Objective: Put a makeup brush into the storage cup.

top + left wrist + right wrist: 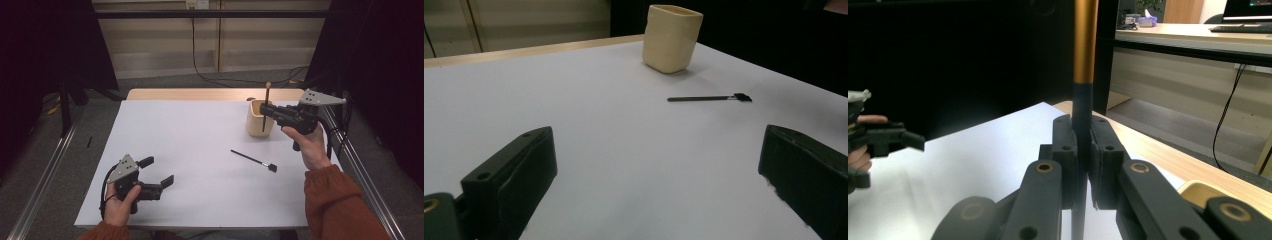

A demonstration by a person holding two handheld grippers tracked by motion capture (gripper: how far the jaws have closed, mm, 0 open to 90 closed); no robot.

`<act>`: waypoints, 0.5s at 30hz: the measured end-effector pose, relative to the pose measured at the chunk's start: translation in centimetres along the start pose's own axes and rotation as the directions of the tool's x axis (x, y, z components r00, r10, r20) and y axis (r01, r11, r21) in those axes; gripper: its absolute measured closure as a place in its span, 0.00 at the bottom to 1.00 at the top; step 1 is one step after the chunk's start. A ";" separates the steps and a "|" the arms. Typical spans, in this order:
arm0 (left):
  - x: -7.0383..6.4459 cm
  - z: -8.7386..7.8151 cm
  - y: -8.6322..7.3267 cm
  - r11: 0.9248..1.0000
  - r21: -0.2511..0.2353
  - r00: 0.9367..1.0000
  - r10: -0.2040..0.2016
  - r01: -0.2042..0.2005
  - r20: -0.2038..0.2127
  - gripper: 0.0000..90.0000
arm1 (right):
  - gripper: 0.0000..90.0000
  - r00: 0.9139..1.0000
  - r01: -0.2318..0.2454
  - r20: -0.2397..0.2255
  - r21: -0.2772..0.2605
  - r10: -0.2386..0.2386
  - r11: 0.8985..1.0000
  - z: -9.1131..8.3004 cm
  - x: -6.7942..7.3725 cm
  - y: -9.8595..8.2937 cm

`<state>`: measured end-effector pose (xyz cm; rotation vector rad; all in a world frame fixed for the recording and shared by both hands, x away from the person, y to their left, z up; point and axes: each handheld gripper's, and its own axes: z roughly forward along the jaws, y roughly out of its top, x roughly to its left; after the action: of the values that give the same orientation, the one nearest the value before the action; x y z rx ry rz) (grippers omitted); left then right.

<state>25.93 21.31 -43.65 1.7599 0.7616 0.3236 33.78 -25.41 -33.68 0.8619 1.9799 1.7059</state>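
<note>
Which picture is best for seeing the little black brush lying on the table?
The left gripper view: the brush lies unblocked, handle and dark head both clear. The high view shows the same brush smaller, between the cup and the table's near edge.

The counter (190, 150) has a smooth matt white top with a pale wood edge. The cup (671, 37) looks like light, matt wood. The held brush (1083, 75) has a glossy golden band above a matt black shaft. The fingers (514, 180) are matt black plastic.
</note>
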 end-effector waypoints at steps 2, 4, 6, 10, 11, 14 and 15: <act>0.0 0.0 0.0 1.000 0.000 1.000 0.004 -0.004 -0.002 0.02 | 0.92 1.000 -0.007 0.014 0.008 0.007 1.000 0.4 -0.4 0.0; 0.0 0.0 0.0 1.000 0.001 1.000 0.004 -0.004 -0.001 0.02 | 0.92 0.999 -0.010 0.032 0.013 0.009 1.000 0.7 -0.9 -0.1; 0.0 0.0 0.0 1.000 0.003 1.000 0.006 -0.006 0.000 0.02 | 0.93 0.999 -0.015 0.046 0.019 0.015 1.000 1.0 -1.3 -0.1; 0.0 0.2 0.0 1.000 0.005 1.000 0.001 -0.001 0.005 0.02 | 0.92 0.996 -0.034 0.081 0.012 0.033 0.999 1.4 -2.4 0.0; 0.0 0.2 0.0 1.000 0.005 1.000 0.001 -0.001 0.005 0.02 | 0.92 0.995 -0.030 0.093 0.011 0.029 0.999 1.6 -2.8 0.1; 0.0 0.2 0.0 1.000 0.005 1.000 0.004 -0.004 0.006 0.02 | 0.92 0.992 -0.042 0.116 0.007 0.041 0.999 1.9 -3.6 0.3; 0.0 0.2 0.0 1.000 0.006 1.000 0.004 -0.004 0.005 0.02 | 0.92 0.991 -0.040 0.125 0.013 0.038 0.999 2.1 -3.8 0.3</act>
<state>26.05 21.18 -43.73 1.7676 0.7559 0.3200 37.99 -26.43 -34.14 0.9940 1.9078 1.6175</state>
